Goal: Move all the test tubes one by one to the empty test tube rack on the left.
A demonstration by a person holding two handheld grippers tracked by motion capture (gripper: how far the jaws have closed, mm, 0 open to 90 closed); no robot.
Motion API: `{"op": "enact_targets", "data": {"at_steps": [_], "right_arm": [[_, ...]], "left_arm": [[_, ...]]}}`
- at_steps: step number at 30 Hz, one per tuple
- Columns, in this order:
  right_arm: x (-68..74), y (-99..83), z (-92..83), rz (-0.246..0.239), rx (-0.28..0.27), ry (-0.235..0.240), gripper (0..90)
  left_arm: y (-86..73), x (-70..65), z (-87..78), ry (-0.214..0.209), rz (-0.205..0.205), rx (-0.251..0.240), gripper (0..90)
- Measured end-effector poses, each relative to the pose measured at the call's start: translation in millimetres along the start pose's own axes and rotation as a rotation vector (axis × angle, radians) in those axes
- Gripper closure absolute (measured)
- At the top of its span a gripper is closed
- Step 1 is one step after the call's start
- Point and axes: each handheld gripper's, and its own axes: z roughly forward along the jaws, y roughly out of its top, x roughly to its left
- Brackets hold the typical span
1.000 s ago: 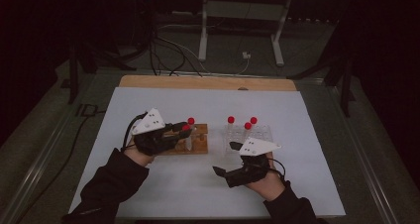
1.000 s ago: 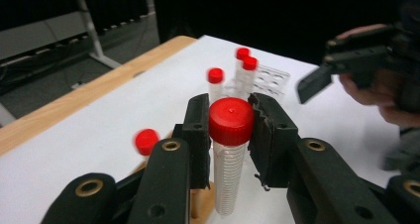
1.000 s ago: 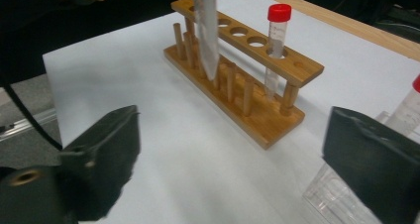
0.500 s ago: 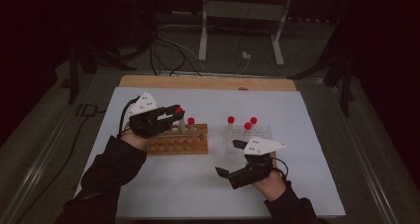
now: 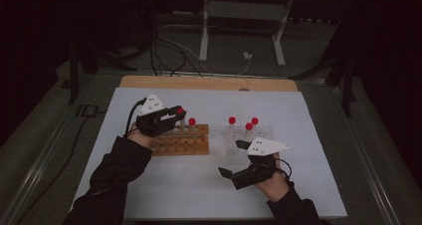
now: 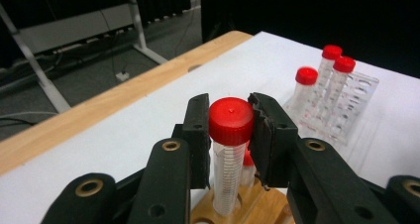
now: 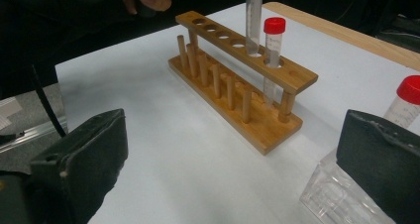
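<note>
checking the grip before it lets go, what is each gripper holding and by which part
The left gripper holds a red-capped tube by its cap, the tube's lower end in the wooden rack. The right gripper is open, holding nothing.

- The high view looked forward and down on the whole desk (image 5: 298,195) from above the person's side.
- The left gripper view sat close, facing the clear rack (image 6: 354,102).
- The right gripper view faced the wooden rack (image 7: 247,85), shared by all three.

The left tongs (image 5: 175,113) reach forward from a dark-sleeved forearm, jaws clamped on a red-capped tube (image 6: 230,149) over the wooden rack (image 5: 181,141). Right of that rack, the right tongs (image 5: 233,160) sit low, apparently pointing leftward, jaws spread wide.
</note>
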Motion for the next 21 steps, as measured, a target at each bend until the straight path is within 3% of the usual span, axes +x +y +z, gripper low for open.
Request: {"op": "enact_targets", "data": {"at_steps": [9,21], "right_arm": [[-0.7,-0.9,0.0,0.003,0.006,0.006,0.0],[-2.1,-1.1,-1.3,0.013,0.000,0.012,0.0]], "left_arm": [[-16.3,-1.1,9.0,-0.011,-0.008,0.049,71.7],[-23.4,-2.9,19.0,-0.010,0.011,0.112,71.7]]}}
